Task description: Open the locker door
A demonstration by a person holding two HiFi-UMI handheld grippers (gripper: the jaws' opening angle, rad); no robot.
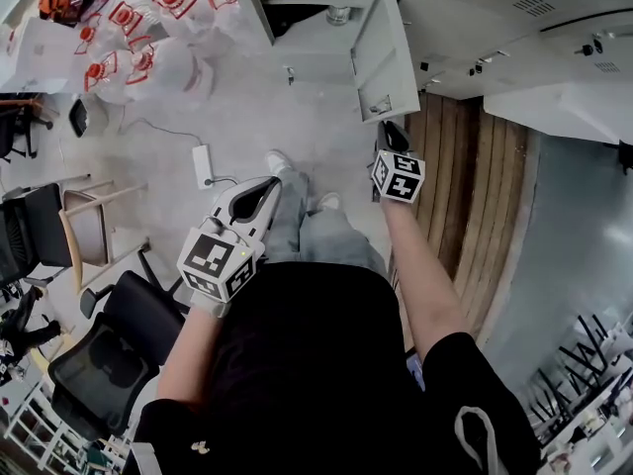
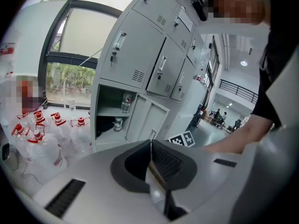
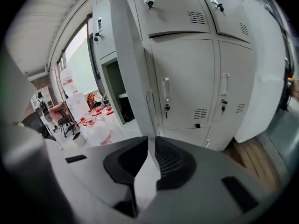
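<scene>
The locker door (image 1: pixel 384 62) stands swung out from the lockers (image 1: pixel 495 38), and its free edge is clamped between the jaws of the right hand-held gripper (image 1: pixel 392 132). Left of the door is the open compartment (image 2: pixel 108 107), with a bottle (image 2: pixel 125 102) on its upper shelf and a small container (image 2: pixel 117 124) on the level below. Further left, water jugs (image 1: pixel 138 52) crowd the floor (image 1: pixel 247 127), and a power strip (image 1: pixel 203 164) lies nearer the person. The left hand-held gripper (image 1: pixel 267 191) hangs left of the right one, jaws together, apart from the door. Office chairs (image 1: pixel 109 334) stand at the person's left. Wooden planks (image 1: pixel 465 186) run along the right, before the lockers.
</scene>
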